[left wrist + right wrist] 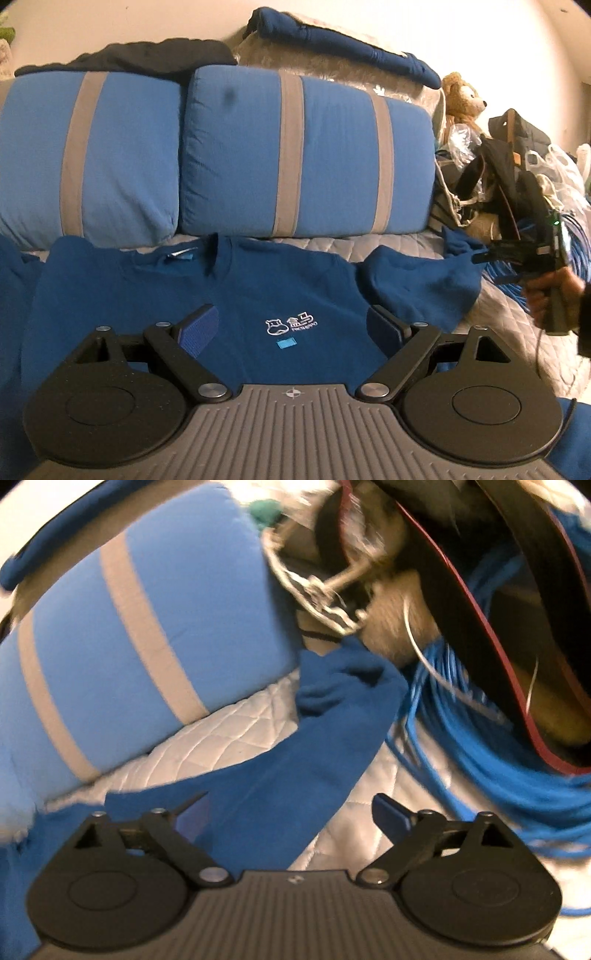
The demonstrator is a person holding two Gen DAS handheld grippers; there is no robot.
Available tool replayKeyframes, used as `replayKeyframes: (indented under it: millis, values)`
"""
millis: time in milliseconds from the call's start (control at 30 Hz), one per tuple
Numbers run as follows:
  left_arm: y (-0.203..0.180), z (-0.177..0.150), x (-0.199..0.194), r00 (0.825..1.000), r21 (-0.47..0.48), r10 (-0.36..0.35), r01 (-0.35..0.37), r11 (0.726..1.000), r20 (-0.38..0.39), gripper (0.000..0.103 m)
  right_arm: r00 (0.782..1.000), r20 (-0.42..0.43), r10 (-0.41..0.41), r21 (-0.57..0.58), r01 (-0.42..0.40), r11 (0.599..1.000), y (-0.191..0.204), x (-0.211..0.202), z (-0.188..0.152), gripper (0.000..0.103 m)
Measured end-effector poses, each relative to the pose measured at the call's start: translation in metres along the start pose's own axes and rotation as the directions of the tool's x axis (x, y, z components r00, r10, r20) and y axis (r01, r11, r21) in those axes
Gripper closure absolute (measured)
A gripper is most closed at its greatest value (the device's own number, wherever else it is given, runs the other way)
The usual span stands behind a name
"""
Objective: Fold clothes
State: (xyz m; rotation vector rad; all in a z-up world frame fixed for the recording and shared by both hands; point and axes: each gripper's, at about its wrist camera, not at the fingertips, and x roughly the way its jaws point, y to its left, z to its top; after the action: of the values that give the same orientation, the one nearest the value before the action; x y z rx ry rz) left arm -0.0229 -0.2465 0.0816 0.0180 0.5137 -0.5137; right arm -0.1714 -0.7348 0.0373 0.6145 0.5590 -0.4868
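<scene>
Beneath left tool point(291, 325) blue sweatshirt point(184, 295), sleeve point(295, 746) between right tool point(291, 812) fingers

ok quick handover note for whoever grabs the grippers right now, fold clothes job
Left gripper: open, empty, poised over the chest logo of the blue sweatshirt.
Right gripper: open, holding nothing, over the sweatshirt's sleeve, which stretches toward a blue cable coil.
Sweatshirt lies spread front-up on the quilted bed, below two striped pillows.
Done: laid out flat. Left: every fold; likely the right-hand sleeve first.
</scene>
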Motion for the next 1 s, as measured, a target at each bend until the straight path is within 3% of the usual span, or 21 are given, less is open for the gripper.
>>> replayKeyframes:
  millis: [100, 267, 300, 367, 400, 500, 600, 700, 833, 900, 1000]
  values:
    - [0.001, 0.000, 0.002, 1.000, -0.007, 0.005, -0.005, 1.000, -0.007, 0.015, 1.000, -0.002, -0.007, 0.104, 0.007, 0.995, -0.011, 0.020, 0.000, 0.018]
    - [0.005, 0.000, 0.004, 1.000, -0.025, 0.001, -0.002, 1.000, -0.018, 0.015, 0.998, 0.030, -0.053, 0.194, 0.047, 0.980, -0.023, 0.041, 0.008, 0.018]
    - [0.005, 0.000, 0.005, 1.000, -0.027, 0.001, -0.002, 1.000, -0.020, 0.015, 0.998, 0.031, -0.056, 0.193, 0.049, 0.980, -0.023, 0.043, 0.011, 0.023]
    - [0.005, 0.000, 0.005, 1.000, -0.030, 0.001, -0.002, 1.000, -0.023, 0.015, 0.998, 0.021, -0.057, 0.166, 0.053, 0.985, -0.020, 0.046, 0.017, 0.054]
    - [0.005, -0.001, 0.005, 1.000, -0.029, 0.001, -0.002, 1.000, -0.021, 0.015, 0.998, 0.015, -0.064, 0.146, 0.061, 0.987, -0.017, 0.046, 0.020, 0.077]
    - [0.004, 0.000, 0.004, 1.000, -0.026, -0.008, 0.008, 1.000, -0.013, 0.015, 0.993, 0.040, -0.111, 0.044, 0.109, 0.993, 0.002, 0.034, 0.026, 0.092]
    - [0.004, 0.000, 0.004, 1.000, -0.021, -0.015, 0.015, 1.000, -0.007, 0.015, 0.984, 0.083, -0.160, -0.149, 0.171, 0.974, 0.034, 0.016, 0.031, 0.093]
    - [0.003, -0.001, 0.003, 1.000, -0.018, -0.011, 0.011, 1.000, 0.001, 0.015, 0.967, 0.169, -0.192, -0.358, 0.242, 0.902, 0.074, -0.008, 0.027, 0.094]
    - [0.004, -0.001, 0.003, 1.000, -0.030, 0.000, 0.000, 1.000, 0.007, 0.015, 0.957, 0.277, -0.089, -0.639, 0.253, 0.726, 0.146, -0.054, -0.005, 0.094]
    - [0.006, 0.000, 0.002, 1.000, -0.037, 0.005, -0.005, 0.999, 0.009, 0.015, 0.974, 0.227, 0.010, -0.759, 0.170, 0.629, 0.177, -0.075, -0.038, 0.094]
    - [0.008, -0.001, 0.001, 1.000, -0.046, 0.012, -0.012, 0.999, 0.010, 0.015, 0.997, 0.037, 0.068, -0.865, -0.002, 0.502, 0.206, -0.088, -0.089, 0.094]
